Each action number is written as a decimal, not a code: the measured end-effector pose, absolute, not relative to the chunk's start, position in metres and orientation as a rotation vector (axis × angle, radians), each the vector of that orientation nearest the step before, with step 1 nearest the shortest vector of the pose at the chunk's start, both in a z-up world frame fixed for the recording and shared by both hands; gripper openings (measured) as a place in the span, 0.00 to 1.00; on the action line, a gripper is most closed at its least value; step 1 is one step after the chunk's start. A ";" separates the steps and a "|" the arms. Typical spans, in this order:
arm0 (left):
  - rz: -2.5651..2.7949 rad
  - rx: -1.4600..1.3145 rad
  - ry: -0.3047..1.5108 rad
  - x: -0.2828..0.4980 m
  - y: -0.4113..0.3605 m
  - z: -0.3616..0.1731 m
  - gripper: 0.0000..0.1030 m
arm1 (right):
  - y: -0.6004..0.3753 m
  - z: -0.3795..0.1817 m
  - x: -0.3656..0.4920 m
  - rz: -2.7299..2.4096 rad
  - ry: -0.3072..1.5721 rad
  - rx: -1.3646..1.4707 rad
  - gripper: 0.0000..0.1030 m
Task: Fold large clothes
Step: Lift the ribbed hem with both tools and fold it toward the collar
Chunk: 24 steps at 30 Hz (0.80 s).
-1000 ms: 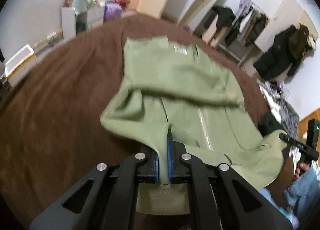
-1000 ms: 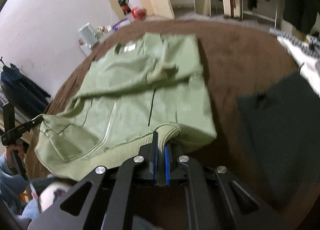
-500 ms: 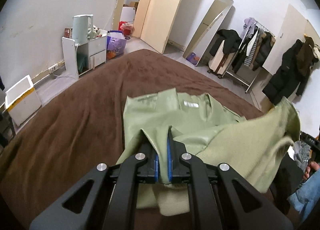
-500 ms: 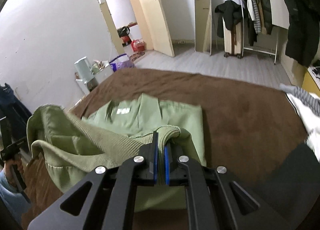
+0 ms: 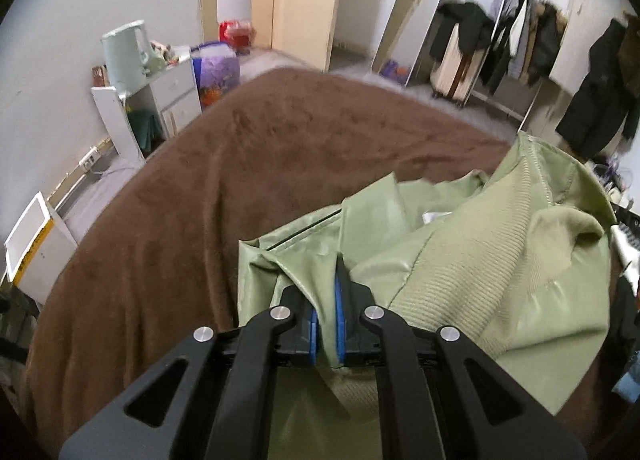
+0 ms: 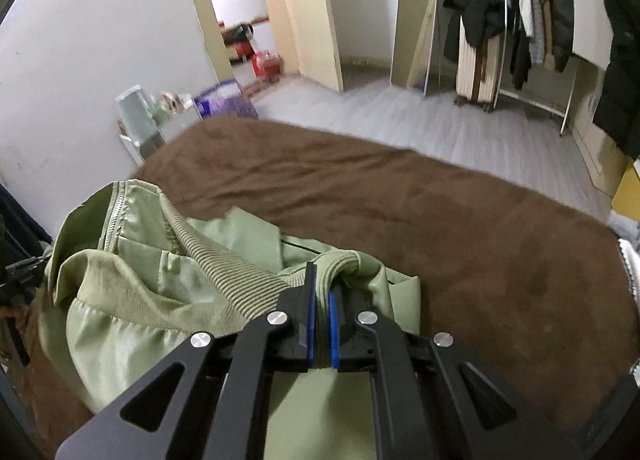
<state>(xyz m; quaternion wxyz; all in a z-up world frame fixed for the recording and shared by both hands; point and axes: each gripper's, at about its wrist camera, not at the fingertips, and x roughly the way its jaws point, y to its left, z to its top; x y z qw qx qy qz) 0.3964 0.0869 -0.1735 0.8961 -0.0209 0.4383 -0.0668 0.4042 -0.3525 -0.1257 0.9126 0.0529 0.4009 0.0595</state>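
An olive-green jacket [image 5: 480, 268] with a ribbed hem lies on a bed under a brown blanket [image 5: 248, 163], its lower half doubled over the upper half. My left gripper [image 5: 326, 300] is shut on the jacket's left hem corner. In the right wrist view the same jacket [image 6: 152, 284] bunches to the left, zipper and ribbed band [image 6: 224, 272] showing, and my right gripper [image 6: 322, 300] is shut on the ribbed hem's other corner. A white label [image 5: 436, 217] peeks out near the collar.
The brown blanket [image 6: 460, 227] stretches bare ahead and to the right. A white nightstand with a pale kettle [image 5: 126, 47] stands by the left wall. Behind are a leaning mirror [image 5: 416, 7], a clothes rack [image 6: 532, 7], a suitcase [image 6: 478, 71] and a doorway.
Both grippers carried the jacket's hem forward over its body toward the collar, so the lower half now folds over the upper half. More of the room beyond the bed has come into view.
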 end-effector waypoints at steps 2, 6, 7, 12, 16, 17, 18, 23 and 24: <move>-0.131 -0.035 0.946 0.408 0.087 -0.190 0.10 | -0.352 -0.146 0.420 0.114 0.866 0.110 0.06; -0.123 -0.051 1.011 0.422 0.089 -0.218 0.10 | -0.352 -0.186 0.444 0.097 0.950 0.085 0.06; -0.120 -0.049 1.019 0.424 0.090 -0.222 0.11 | -0.350 -0.190 0.447 0.093 0.959 0.074 0.06; -0.115 -0.061 1.007 0.426 0.094 -0.230 0.11 | -0.348 -0.200 0.461 0.101 0.954 0.063 0.06; -0.081 -0.023 0.966 0.431 0.091 -0.224 0.11 | -0.346 -0.196 0.471 0.108 0.942 0.042 0.06; -0.075 -0.013 0.960 0.435 0.090 -0.224 0.11 | -0.346 -0.194 0.473 0.108 0.941 0.041 0.06; -0.072 -0.006 0.961 0.437 0.089 -0.223 0.12 | -0.346 -0.194 0.477 0.107 0.944 0.040 0.06; -0.083 -0.065 1.009 0.442 0.097 -0.233 0.13 | -0.343 -0.201 0.480 0.114 0.982 0.030 0.10; -0.090 -0.082 1.010 0.442 0.100 -0.232 0.13 | -0.345 -0.200 0.479 0.116 0.987 0.044 0.12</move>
